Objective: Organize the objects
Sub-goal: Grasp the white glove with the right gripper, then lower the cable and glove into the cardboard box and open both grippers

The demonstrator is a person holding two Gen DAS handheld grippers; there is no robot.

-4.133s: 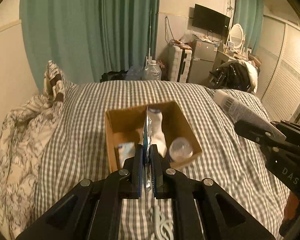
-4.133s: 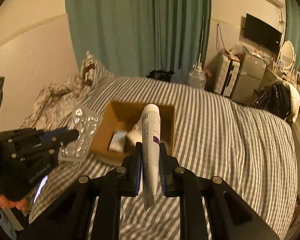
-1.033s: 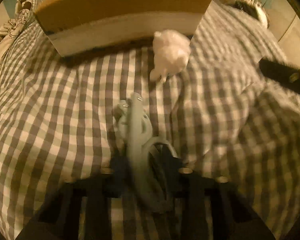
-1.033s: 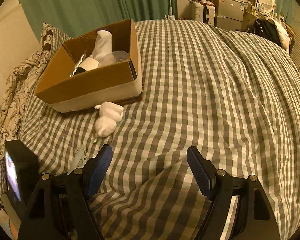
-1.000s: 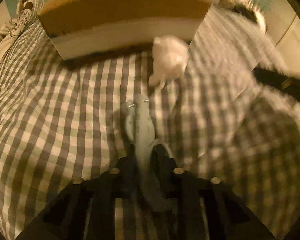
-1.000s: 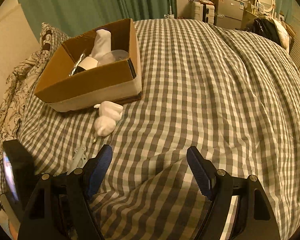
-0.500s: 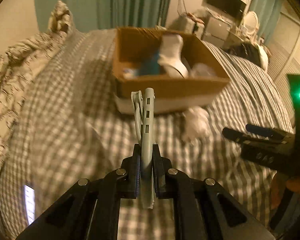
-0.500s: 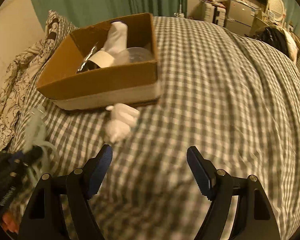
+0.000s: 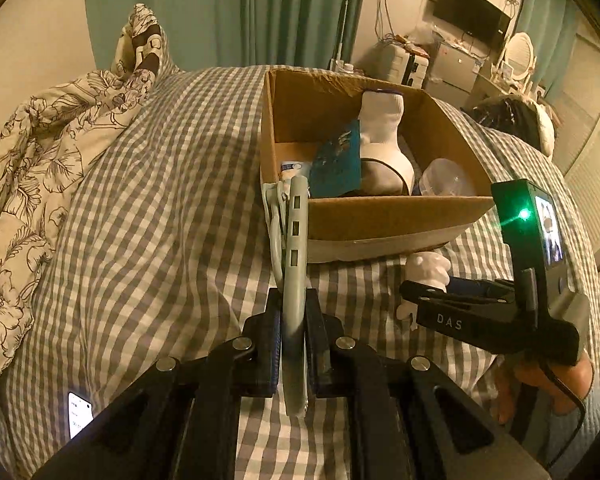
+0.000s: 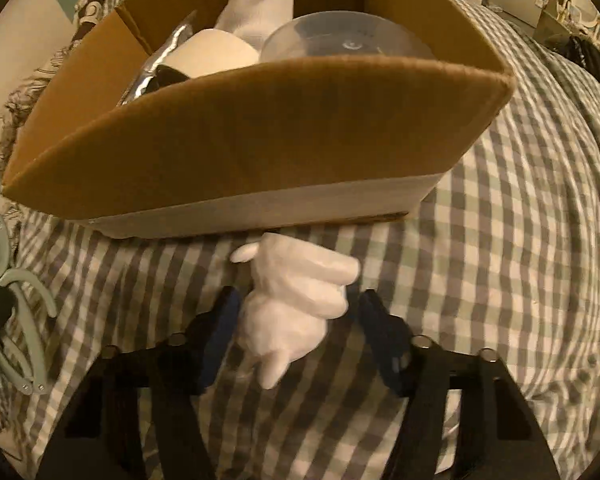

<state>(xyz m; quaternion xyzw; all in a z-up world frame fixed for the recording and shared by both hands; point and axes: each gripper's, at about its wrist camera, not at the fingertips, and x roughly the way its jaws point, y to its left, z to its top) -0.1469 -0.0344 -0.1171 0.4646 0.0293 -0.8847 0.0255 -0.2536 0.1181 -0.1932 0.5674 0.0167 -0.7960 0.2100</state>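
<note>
Clothes hanger and white glove beside the cardboard box

Clothes hanger (image 9: 295, 264): pale green plastic, folded flat, clamped edge-on between the closed jaws of the left gripper (image 9: 294, 322). Its long axis runs along the fingers, away from the camera and toward the near left corner of the cardboard box (image 9: 380, 216); the hinged end is furthest out, raised above the checked bedcover (image 9: 160, 208). The same hanger is seen at the left edge of the right wrist view (image 10: 4, 280).

White glove (image 10: 296, 300): crumpled, lying on the bedcover just in front of the box's near wall, one finger tip pointing back toward the camera. It sits between the blue pads of the right gripper (image 10: 300, 320), whose jaws have just been closing around it; the left pad is at the glove's edge, the right pad stands slightly apart, so no firm grip is shown.

Right gripper pose: angled steeply down over the bed, held by a hand (image 9: 540, 384) at the lower right of the left wrist view.

Box contents: white sock (image 9: 382, 136), teal packet (image 9: 336, 164), clear plastic container (image 9: 446, 178).
</note>
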